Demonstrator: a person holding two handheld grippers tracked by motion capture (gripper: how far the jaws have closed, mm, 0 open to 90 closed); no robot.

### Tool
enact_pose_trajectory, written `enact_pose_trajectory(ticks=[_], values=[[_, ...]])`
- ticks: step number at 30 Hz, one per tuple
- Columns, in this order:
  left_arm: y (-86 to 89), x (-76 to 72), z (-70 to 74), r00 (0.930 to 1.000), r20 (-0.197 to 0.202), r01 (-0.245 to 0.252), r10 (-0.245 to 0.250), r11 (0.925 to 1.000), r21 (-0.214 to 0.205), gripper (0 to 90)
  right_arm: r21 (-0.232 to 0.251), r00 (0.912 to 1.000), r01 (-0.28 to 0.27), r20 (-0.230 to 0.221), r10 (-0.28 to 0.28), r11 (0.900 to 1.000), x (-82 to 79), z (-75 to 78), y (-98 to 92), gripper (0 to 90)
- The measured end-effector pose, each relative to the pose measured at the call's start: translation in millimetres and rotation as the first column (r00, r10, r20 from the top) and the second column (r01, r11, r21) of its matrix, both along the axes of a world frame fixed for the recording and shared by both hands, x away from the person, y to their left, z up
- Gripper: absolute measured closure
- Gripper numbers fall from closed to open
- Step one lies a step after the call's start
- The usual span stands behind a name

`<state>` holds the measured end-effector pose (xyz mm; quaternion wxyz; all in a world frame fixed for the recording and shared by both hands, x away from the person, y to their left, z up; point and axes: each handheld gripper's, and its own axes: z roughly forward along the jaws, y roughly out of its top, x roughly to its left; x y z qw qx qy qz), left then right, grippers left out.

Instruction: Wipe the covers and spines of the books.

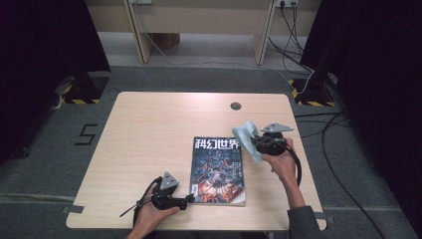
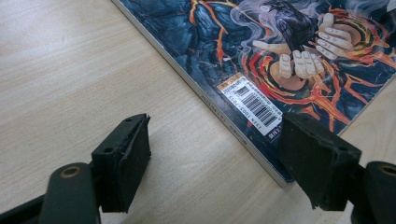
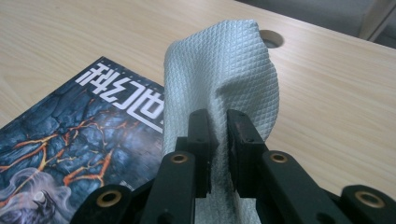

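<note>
- At the right side of the worktop [image 1: 149, 119], the right gripper [image 1: 255, 141] had the pale blue cloth [image 1: 247, 138] pinched tight, its fingers [image 3: 201, 135] clamped on a fold of it.
- In the right gripper view, the cloth's quilted weave rose in a soft peak above those two black fingers, with only the thin fold of fabric between them.
- From the high view, the cloth hung just past the magazine's [image 1: 218, 171] top right corner, lifted off the wood and bunched around the gripper's tip.
- The right hand [image 1: 281, 162] gripped the tool from behind, its cable looping back past the wrist.
- The magazine lay flat near the front edge of the worktop, its cover up, white title characters across the top and a dark, fiery illustration below.
- Down at the near left, the left gripper [image 1: 189, 198] sat low at the magazine's bottom left corner, held in the left hand [image 1: 149, 215].
- In the left gripper view, its fingers [image 2: 122, 161] stood wide apart with nothing gripped; the spine edge and barcode label [image 2: 252, 105] lay ahead of them, and one finger stood in front of the magazine's corner; whether it touched the cover was hard to tell.
- A round cable hole [image 1: 236, 106] showed in the wood toward the far edge, well apart from the cloth.
</note>
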<state>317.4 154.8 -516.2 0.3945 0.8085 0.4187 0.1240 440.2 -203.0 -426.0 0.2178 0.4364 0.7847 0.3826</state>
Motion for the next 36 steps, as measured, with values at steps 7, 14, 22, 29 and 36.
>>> enact_pose_trajectory(ticks=[7,14,22,29,36], values=[[0.1,-0.1,-0.1,1.0,0.0,0.0,0.0,1.0,-0.002,24.6,0.01,0.9978,0.066,-0.003,-0.066,0.9978,-9.8,0.2,-35.1,81.1],[0.2,0.2,-0.2,1.0,-0.001,0.0,0.0,1.0,-0.003,24.6,0.003,0.9912,0.131,-0.019,-0.131,0.9914,-19.6,-5.5,-64.3,81.1],[0.0,0.1,-0.2,1.0,-0.001,-0.001,0.001,1.0,-0.005,24.6,-0.051,0.9843,0.169,-0.043,-0.171,0.9843,-31.1,-15.6,-83.8,80.8],[0.2,0.2,-0.2,1.0,0.001,0.0,0.0,1.0,-0.004,24.6,-0.096,0.9836,0.106,-0.135,-0.119,0.9897,-31.0,-39.9,-72.7,79.3],[0.1,0.1,-0.2,1.0,0.001,-0.001,0.001,1.0,-0.004,24.6,-0.096,0.9769,0.037,-0.206,-0.056,0.9947,-30.1,-50.4,-56.9,67.4]])
